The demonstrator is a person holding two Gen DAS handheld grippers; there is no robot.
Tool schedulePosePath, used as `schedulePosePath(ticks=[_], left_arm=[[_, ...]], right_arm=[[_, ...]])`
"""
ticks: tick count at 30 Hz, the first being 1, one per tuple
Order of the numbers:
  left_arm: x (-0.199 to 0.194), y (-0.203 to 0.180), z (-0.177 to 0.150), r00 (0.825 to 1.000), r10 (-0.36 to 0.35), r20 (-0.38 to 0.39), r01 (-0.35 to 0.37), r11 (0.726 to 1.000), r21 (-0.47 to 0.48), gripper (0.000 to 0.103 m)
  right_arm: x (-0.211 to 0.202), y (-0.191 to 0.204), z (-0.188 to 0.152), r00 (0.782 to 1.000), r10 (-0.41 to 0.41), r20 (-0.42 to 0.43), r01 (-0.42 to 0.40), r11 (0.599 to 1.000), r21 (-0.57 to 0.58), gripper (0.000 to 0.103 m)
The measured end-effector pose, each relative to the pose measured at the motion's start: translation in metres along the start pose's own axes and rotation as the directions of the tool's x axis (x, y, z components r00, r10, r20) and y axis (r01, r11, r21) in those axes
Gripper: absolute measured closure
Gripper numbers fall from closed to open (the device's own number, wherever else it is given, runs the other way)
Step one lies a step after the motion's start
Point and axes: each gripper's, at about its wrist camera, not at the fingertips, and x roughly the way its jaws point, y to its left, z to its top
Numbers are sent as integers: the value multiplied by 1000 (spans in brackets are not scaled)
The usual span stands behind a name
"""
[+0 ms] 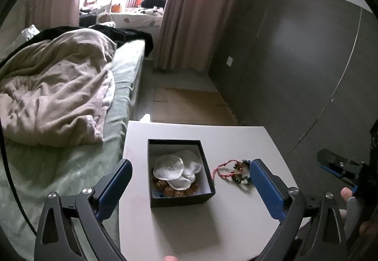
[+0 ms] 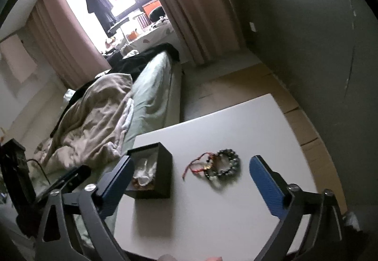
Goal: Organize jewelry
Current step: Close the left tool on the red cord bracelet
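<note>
An open black box (image 1: pixel 179 141) stands on the white table (image 1: pixel 189 225). It holds white translucent discs (image 1: pixel 170 169) over amber beads (image 1: pixel 177 191). To its right lie bracelets (image 1: pixel 236 172) in a small pile: a red cord and dark beads. My left gripper (image 1: pixel 190 161) hangs open above the table, its blue fingers either side of box and bracelets, touching neither. In the right wrist view my right gripper (image 2: pixel 192 158) is wide open with nothing held. The dark bead bracelets (image 2: pixel 224 166) and red cord (image 2: pixel 196 164) lie between its fingers, the box (image 2: pixel 163 166) by the left one.
A bed (image 1: pixel 59 95) with a rumpled beige blanket runs along the table's left side. A dark panelled wall (image 1: pixel 295 60) stands to the right. Beyond the table are the floor (image 1: pixel 189 100), pink curtains and a bright window. A fingertip shows at the bottom edge.
</note>
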Motion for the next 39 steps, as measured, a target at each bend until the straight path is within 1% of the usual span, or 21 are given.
schedulePosePath(ticks=[5,7,12,15,19,21,22,23,25,26,30,32,34,35,36,38,39], left_arm=[[2,-11,-5,999,-36,-17,36,999,12,3],[7,-18,-7,998,-44,-35,45,998,32,3],[27,-35,-10,993,-76,-95,82,995,54,3],[39,-46,-9,989,-93,-116,100,993,61,3],[60,-61,-9,979,-112,-168,125,990,69,4],[72,-69,-9,971,-127,-203,144,987,70,8],[78,-73,-8,965,-134,-227,153,986,67,12],[86,-77,-8,957,-140,-253,161,985,63,18],[96,-84,-8,950,-137,-281,160,985,61,27],[102,-88,-8,946,-130,-296,155,986,63,31],[122,-98,-7,933,-109,-344,143,987,73,36],[133,-102,-7,923,-104,-370,137,989,64,49],[146,-106,-6,917,-88,-390,121,991,59,54],[150,-107,-6,915,-81,-395,114,992,61,57],[154,-108,-5,913,-69,-402,104,992,66,59],[164,-113,-5,908,-45,-417,86,993,80,72],[168,-116,-6,906,-34,-422,79,993,90,73]], right_arm=[[-18,-23,-6,1000,-16,14,15,999,37,0],[-22,-36,-8,1000,-15,12,14,997,71,0],[-24,-60,-9,999,-43,-12,44,991,125,0],[-23,-73,-7,998,-53,-33,57,987,151,0],[-18,-87,-5,995,-72,-65,83,980,180,0],[-15,-96,-5,994,-76,-82,92,975,205,0],[-14,-102,-4,992,-81,-94,100,970,222,0],[-12,-106,-4,992,-83,-99,104,967,232,0],[-11,-112,-1,990,-91,-107,115,962,247,0],[-10,-115,0,989,-96,-111,122,959,255,0],[-3,-123,3,987,-84,-134,118,954,277,0],[3,-127,3,986,-64,-156,108,949,296,1],[8,-132,2,986,-23,-166,77,942,327,2],[10,-133,3,986,-16,-169,73,939,335,3],[11,-134,3,985,-14,-171,72,937,342,3],[12,-137,5,985,-24,-171,83,933,350,3],[12,-140,6,985,-27,-172,88,930,356,3]])
